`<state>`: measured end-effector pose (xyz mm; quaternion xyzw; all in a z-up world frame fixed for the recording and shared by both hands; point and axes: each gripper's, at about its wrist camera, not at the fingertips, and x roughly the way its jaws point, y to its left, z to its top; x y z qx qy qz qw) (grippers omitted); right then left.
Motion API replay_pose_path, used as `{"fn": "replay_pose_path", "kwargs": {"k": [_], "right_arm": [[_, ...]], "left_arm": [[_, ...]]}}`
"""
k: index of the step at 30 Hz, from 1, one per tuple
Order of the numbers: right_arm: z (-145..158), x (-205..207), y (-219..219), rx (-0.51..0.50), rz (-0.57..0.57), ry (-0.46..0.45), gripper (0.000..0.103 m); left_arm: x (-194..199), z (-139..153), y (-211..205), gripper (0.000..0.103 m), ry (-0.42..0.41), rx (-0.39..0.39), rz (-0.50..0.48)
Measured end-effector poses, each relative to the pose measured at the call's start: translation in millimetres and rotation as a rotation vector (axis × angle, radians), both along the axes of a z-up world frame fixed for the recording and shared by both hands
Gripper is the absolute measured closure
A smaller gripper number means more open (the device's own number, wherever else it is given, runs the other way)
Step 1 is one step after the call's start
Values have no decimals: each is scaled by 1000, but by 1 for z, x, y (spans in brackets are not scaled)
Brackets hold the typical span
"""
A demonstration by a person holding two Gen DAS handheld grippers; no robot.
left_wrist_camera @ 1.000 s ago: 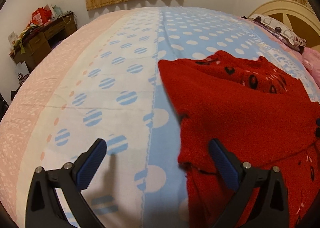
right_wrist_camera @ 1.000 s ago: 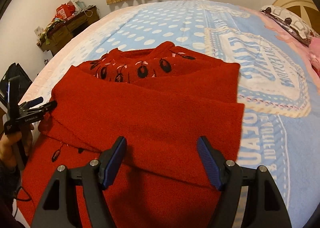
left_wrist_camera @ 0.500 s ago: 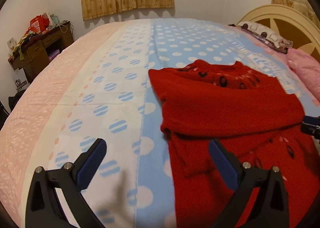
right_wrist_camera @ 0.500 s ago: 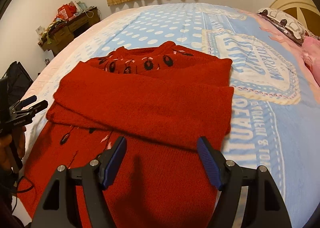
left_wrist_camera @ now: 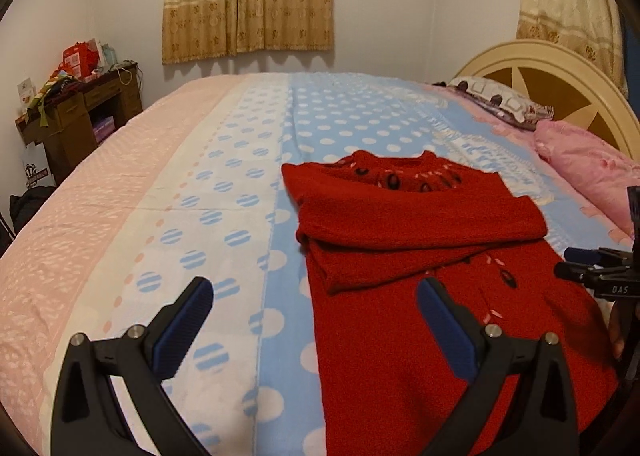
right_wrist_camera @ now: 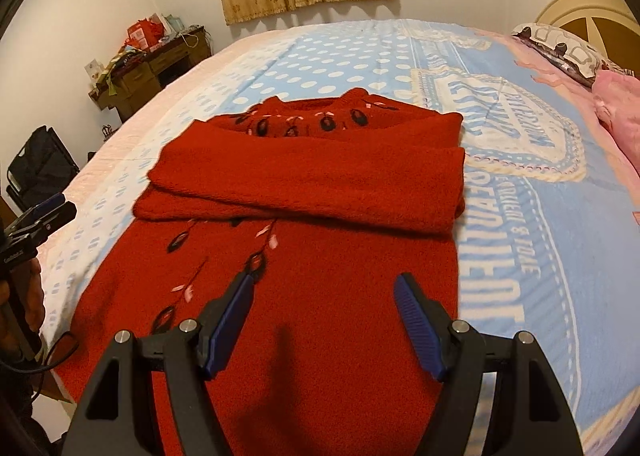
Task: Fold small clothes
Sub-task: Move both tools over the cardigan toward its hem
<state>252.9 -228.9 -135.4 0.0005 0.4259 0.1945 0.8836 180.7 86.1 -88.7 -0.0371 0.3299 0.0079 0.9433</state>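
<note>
A red knitted sweater (left_wrist_camera: pixel 420 224) (right_wrist_camera: pixel 312 184) with dark and pink leaf embroidery lies flat on the bed, both sleeves folded across its chest. My left gripper (left_wrist_camera: pixel 314 290) stands open above the sweater's left edge near the hem, nothing between its fingers. My right gripper (right_wrist_camera: pixel 324 284) is open too, hovering over the lower body of the sweater, empty. The right gripper's tips (left_wrist_camera: pixel 580 262) show at the right edge of the left wrist view, and the left gripper's tips (right_wrist_camera: pixel 48 208) at the left edge of the right wrist view.
The bed has a blue, white and pink dotted cover (left_wrist_camera: pixel 224 192). Pillows (left_wrist_camera: pixel 500 104) and a pink blanket (left_wrist_camera: pixel 588 172) lie by the cream headboard (left_wrist_camera: pixel 560 72). A cluttered wooden desk (left_wrist_camera: pixel 80 112) stands left, with a black bag (right_wrist_camera: pixel 40 164) on the floor.
Both grippers have pulled back and risen away from the folded sleeves, so more of the sweater's lower body shows. The sweater itself has stayed in place.
</note>
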Motion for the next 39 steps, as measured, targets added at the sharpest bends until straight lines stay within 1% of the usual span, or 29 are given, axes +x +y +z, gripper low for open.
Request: {"fn": "replay_pose_path", "kwargs": {"k": [2,8,13,16,21,25,31,35,39], "right_arm": [[2,-8,1,0,1,-5,30],[5,-34,2,8,7,-5,30],[6,-58,7,-13,31,-13,29],[6,-72,11,-29,57,-15,29],[8,-90,13,-41,82,-29,29],[7,-100,13,-48,91,-22,29],[-2,-120,7,-90,88,-10,29],[-7,-129,1,-94,80,6,29],[-10,-138,-2,-122,71,-3,29]], "left_arm": [[-8,3,0,0,-7,-1,-5],[-36,7,-2,0,-14,-36,-24],[-64,4,-8,0,-9,-14,-48],[-78,1,-9,0,3,-14,-63],[-94,-4,-12,0,10,1,-73],[-96,-16,-14,0,48,11,-73],[-99,-41,-22,0,134,22,-75],[-101,-50,-25,0,157,16,-77],[-102,-55,-26,0,174,5,-75]]}}
